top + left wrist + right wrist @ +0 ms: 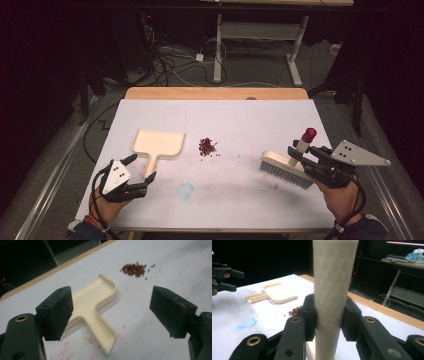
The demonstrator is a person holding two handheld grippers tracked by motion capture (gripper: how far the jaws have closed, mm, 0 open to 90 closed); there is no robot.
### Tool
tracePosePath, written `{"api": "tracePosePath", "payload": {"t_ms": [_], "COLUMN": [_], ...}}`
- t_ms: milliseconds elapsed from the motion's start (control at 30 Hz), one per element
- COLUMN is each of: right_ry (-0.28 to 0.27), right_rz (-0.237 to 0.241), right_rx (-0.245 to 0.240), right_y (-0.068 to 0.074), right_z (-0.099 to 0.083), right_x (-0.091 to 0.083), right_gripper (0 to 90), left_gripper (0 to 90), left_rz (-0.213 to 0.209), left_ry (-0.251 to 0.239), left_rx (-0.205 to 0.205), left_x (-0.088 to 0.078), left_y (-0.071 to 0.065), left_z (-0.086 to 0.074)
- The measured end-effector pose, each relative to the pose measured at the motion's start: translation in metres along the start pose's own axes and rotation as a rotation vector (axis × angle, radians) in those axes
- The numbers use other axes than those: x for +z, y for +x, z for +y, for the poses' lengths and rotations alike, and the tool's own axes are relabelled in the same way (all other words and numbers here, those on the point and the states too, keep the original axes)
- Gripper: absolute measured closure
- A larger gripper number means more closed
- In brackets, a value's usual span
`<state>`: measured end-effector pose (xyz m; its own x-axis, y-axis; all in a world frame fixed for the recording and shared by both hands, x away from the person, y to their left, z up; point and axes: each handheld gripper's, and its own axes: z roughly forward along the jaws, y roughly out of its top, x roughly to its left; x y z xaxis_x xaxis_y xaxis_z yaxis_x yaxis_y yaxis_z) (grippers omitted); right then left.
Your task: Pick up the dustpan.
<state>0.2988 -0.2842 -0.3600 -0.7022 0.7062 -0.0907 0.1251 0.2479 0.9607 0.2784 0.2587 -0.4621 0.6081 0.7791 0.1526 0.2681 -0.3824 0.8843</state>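
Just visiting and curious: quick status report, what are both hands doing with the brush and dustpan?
Right gripper shut on brush handle. Left gripper open, over dustpan handle, not gripping. Red crumbs between dustpan and brush, nothing in the way.

A blue smudge (186,191) marks the white table (250,120); cables (165,60) tangle on the floor beyond.

Table (240,115) lit evenly from above, bright white; surroundings fall to near black. Shadows under objects soft and short. High view sharp but grainy. Both gripper views soft: near jaws blurred, brush handle (334,290) out of focus, background dim.
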Motion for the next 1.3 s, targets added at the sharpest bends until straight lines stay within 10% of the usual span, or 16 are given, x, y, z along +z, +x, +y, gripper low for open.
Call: {"api": "tracePosePath", "payload": {"t_ms": [367, 600, 900, 1300], "right_ry": [-0.008, -0.016, -0.011, -0.014], "right_rz": [-0.016, 0.008, -0.028, -0.039], "right_rx": [-0.009, -0.012, -0.016, -0.016], "right_y": [-0.001, 0.001, 0.003, 0.004], "right_z": [0.0, 0.0, -0.002, -0.003], "right_x": [0.003, 0.008, 0.007, 0.006], "right_gripper": [69.6, 69.5, 69.5, 69.5], "left_gripper": [16.2, 16.6, 20.1, 34.1], "left_rz": [0.012, 0.014, -0.014, 0.019], "left_ry": [0.09, 0.212, 0.351, 0.446], "left_rx": [-0.024, -0.148, -0.273, -0.282], "left_x": [-0.001, 0.002, 0.048, 0.09], "left_y": [0.005, 0.009, 0.022, 0.03], "left_z": [-0.004, -0.002, 0.004, 0.004]}}
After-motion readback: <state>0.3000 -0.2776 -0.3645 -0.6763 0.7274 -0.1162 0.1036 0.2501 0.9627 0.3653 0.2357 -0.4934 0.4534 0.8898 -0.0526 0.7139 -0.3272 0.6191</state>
